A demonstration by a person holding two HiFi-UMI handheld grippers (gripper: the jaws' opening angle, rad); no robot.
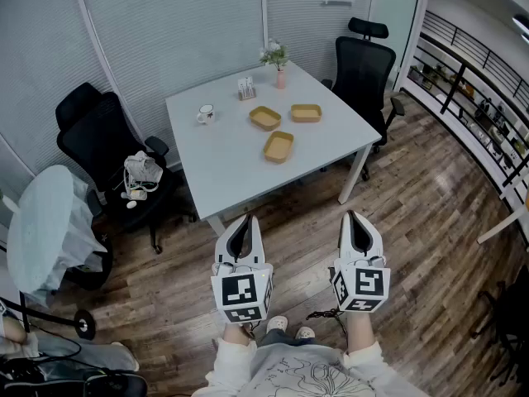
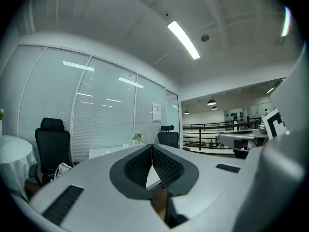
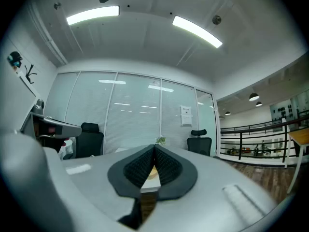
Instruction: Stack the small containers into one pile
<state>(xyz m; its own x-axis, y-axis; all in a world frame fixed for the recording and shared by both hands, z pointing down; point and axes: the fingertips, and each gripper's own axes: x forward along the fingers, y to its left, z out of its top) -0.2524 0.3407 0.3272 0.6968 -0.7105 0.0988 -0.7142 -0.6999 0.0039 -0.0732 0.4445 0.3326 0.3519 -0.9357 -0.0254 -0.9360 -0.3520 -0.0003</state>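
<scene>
Three shallow tan containers lie apart on the white table [image 1: 223, 160] in the head view: one at the back middle [image 1: 265, 118], one at the back right [image 1: 306, 112], one nearer me [image 1: 278, 146]. Both grippers hover over the wooden floor, well short of the table's near edge. My left gripper [image 1: 245, 220] is shut with nothing in it; its pads meet at the tip [image 2: 152, 147]. My right gripper [image 1: 353, 216] is shut and holds nothing too [image 3: 154, 147]. In the right gripper view, a sliver of a tan container [image 3: 152, 172] shows below the tips.
On the table also stand a mug [image 1: 206, 114], a small holder [image 1: 245, 89] and a flower vase [image 1: 278, 66]. One black chair [image 1: 107, 143] carries clutter on the left, another [image 1: 364, 69] stands at the far right corner. A cloth-covered round table [image 1: 50, 222] is at left, a railing [image 1: 471, 81] at right.
</scene>
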